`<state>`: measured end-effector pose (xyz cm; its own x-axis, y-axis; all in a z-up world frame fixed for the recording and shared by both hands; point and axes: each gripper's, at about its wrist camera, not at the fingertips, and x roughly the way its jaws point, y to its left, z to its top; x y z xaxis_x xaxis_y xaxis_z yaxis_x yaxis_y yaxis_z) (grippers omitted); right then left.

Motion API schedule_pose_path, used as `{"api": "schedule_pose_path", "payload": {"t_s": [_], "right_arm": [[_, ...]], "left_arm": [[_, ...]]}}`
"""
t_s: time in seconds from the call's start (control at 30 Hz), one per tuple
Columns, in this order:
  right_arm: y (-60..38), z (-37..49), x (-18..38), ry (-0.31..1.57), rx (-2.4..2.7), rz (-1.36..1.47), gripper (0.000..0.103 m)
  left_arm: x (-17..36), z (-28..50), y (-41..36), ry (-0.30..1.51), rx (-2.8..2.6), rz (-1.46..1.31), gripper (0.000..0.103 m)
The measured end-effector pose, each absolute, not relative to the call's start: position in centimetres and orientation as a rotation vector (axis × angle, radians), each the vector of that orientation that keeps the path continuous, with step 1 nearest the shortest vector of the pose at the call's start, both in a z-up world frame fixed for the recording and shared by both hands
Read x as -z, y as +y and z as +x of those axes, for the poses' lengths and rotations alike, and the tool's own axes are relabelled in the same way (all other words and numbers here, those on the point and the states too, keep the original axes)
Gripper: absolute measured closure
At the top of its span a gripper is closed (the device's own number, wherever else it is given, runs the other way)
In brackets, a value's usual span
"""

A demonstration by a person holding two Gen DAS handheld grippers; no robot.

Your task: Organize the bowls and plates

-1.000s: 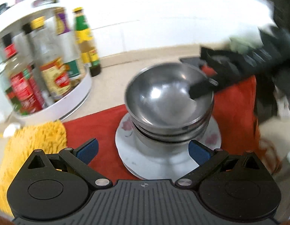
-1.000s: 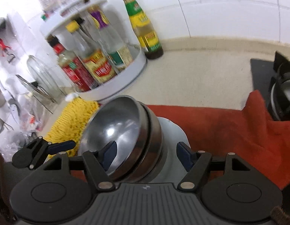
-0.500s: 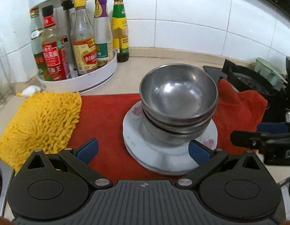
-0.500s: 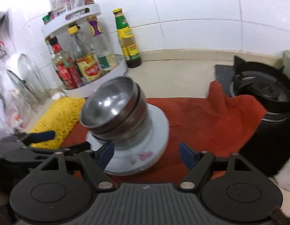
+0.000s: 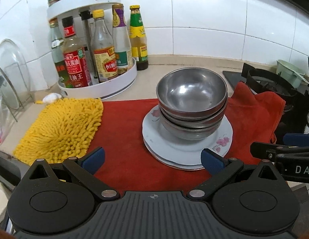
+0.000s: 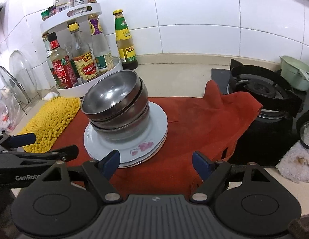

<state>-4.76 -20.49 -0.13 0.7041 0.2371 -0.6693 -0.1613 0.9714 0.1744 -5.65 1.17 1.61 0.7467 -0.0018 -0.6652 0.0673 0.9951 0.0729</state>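
Tabletop [image 5: 194, 63]: carrying red cloth [image 5: 124, 139].
Plates [image 5: 166, 139]: stacked, lying mid-cloth.
Steel bowls [image 5: 192, 97]: three, nesting on plates, top one sitting slightly askew.
Left gripper [image 5: 152, 157]: hovering before stack, jaws released, empty.
Right gripper [image 6: 156, 160]: likewise, jaws spread, empty.
Handling advice: stack appearing finished; any nudging to square the bowls wants slow, level contact at rims.

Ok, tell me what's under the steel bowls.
The stacked steel bowls sit on a floral white plate, with more plate rims beneath, on the red cloth. The bowls cover the plate's centre.
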Motion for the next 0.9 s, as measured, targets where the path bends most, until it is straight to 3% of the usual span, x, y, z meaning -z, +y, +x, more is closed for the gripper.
{"api": "schedule_pose_path", "payload": {"t_s": [0.9], "right_arm": [[-19.0, -4.8, 0.9, 0.818, -0.217, 0.097, 0.027]], "left_arm": [[-0.2, -5.5, 2.3, 0.843, 0.022, 0.034, 0.0]]}}
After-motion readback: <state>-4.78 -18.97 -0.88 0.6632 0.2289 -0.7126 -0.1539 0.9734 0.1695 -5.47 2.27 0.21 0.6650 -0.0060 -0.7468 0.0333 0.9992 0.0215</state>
